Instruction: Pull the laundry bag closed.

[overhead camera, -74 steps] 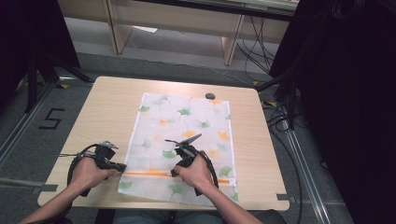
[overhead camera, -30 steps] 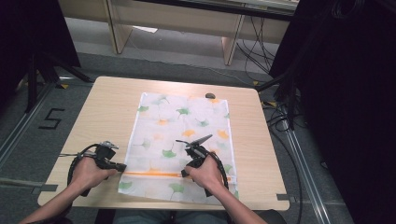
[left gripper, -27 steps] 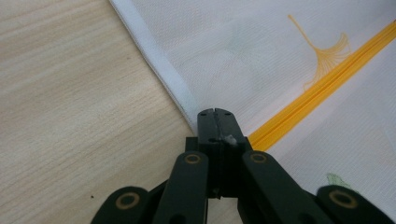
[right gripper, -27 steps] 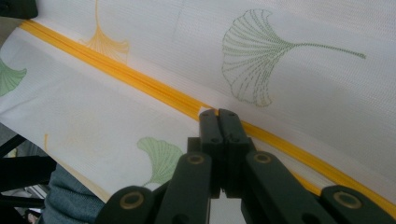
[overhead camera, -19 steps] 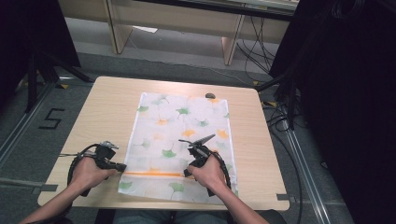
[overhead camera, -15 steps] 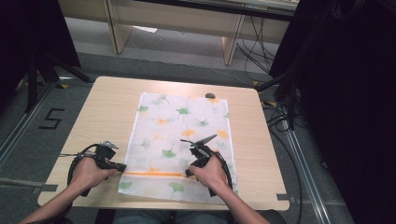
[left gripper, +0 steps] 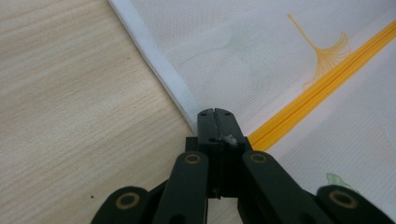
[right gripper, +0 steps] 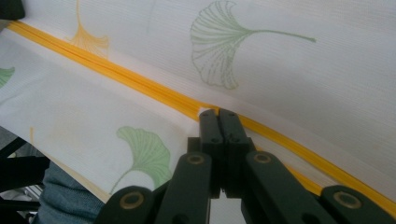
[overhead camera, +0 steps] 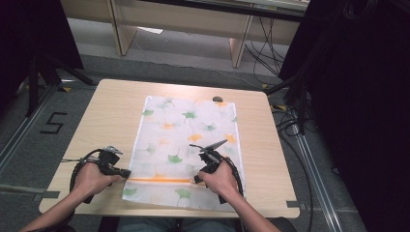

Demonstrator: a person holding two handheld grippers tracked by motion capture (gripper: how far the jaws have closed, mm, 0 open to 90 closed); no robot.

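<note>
In the high view a cloth (overhead camera: pixel 186 150) printed with green and orange leaves lies flat on the table (overhead camera: pixel 111 111), its near edge hanging just over the table's front. The left claw (overhead camera: pixel 126 173) sits at the cloth's left edge where an orange stripe (overhead camera: pixel 159 180) crosses, and the right claw (overhead camera: pixel 197 180) is on the same stripe, toward the right part of the cloth

In the left claw view the jaws are clenched, their tips meeting right at the white hem (left gripper: pixel 161 65), with the stripe (left gripper: pixel 322 88) running away to the right; whether cloth is caught between them I cannot tell

In the right claw view the jaws are clenched on a small pinch of cloth (right gripper: pixel 205 112) at the stripe (right gripper: pixel 140 86), which passes just under the tips

This looks like the start of a fold: both claws take hold along the stripe line. The next move calls for lifting both sides together and carrying the near part forward evenly, keeping the hem from slipping
</note>
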